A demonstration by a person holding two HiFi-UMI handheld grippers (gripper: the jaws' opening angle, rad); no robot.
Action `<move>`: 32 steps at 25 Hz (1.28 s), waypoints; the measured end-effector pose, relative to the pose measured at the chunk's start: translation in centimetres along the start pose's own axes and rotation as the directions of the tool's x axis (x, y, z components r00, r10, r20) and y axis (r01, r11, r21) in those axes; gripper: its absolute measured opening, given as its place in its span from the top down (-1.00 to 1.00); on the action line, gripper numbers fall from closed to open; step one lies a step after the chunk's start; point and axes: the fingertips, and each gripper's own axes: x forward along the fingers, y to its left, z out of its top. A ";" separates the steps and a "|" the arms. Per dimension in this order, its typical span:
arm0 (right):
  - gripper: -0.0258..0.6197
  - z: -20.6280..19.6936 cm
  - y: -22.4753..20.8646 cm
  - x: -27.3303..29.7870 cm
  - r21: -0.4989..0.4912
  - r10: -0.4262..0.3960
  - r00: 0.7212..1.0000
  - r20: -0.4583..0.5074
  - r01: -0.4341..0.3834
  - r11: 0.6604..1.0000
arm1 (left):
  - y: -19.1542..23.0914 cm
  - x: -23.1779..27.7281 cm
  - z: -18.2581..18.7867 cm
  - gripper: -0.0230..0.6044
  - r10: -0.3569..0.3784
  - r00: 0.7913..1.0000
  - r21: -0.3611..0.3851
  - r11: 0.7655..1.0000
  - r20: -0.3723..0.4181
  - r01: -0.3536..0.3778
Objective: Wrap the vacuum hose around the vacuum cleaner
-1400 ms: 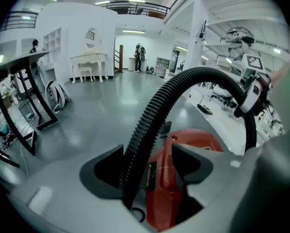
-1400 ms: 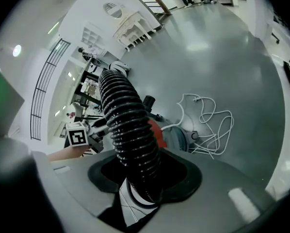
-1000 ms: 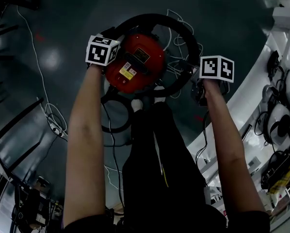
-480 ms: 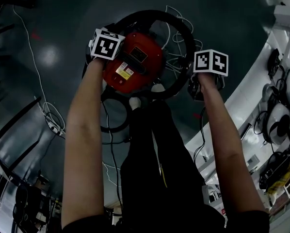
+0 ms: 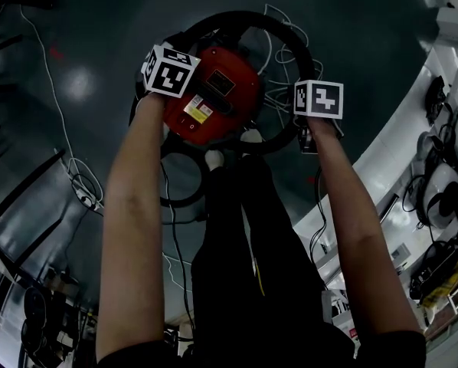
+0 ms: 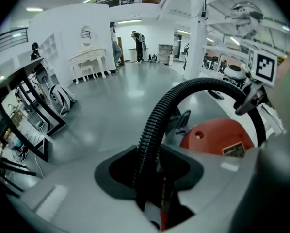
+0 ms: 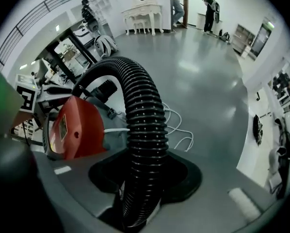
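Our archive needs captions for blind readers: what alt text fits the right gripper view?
The right gripper clamps a black ribbed hose, which rises from its jaws and arcs left toward a red vacuum cleaner. A white cable lies looped on the grey floor beyond.

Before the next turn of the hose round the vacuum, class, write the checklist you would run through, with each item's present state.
1. Left gripper on hose: its fingers have just been closing, hose between them: ok.
2. Right gripper grips hose: ok.
3. Hose arcs round the vacuum's far side, no kink visible: ok.
4. White cable free of the hose: cannot tell.
5. Shoes clear of the hose's path: probably not ok; they stand right beside the vacuum.
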 end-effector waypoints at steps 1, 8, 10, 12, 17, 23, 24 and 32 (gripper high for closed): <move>0.37 -0.1 -0.2 0.2 -0.012 -0.012 1.000 -0.005 0.012 1.000 | -0.1 0.0 0.0 0.47 -0.004 1.000 0.013 1.000 0.002 0.004; 0.17 -0.6 -2.7 2.0 -0.065 -0.084 0.996 -0.031 0.082 0.994 | -0.9 0.1 0.4 0.53 -0.027 1.000 0.199 0.979 -0.014 0.029; 0.17 -0.7 -3.0 2.0 -0.095 -0.098 0.995 -0.032 0.095 0.991 | -1.0 0.2 0.5 0.55 -0.031 0.999 0.217 0.976 -0.019 0.034; 0.10 -0.8 -3.1 2.1 -0.112 -0.114 0.993 -0.027 0.110 0.988 | -1.1 0.1 0.5 0.56 -0.033 0.999 0.237 0.971 -0.025 0.038; -0.02 -0.6 -3.7 1.7 -0.115 -0.166 0.985 0.046 0.170 0.979 | -1.7 -0.1 0.7 0.59 -0.057 0.998 0.265 0.962 -0.011 0.058; -0.07 -0.4 -5.1 2.1 -0.144 -0.197 0.978 0.062 0.204 0.968 | -2.0 -0.4 0.9 0.64 -0.099 0.995 0.279 0.956 0.011 0.093; -0.12 -0.2 -5.3 2.1 -0.161 -0.206 0.976 0.074 0.216 0.963 | -2.0 -0.4 0.9 0.66 -0.105 0.994 0.280 0.955 0.016 0.097; -0.10 3.7 -5.8 2.4 -0.319 -0.266 0.941 0.209 0.322 0.891 | -2.6 -0.7 0.8 0.79 -0.162 0.985 0.294 0.946 0.061 0.138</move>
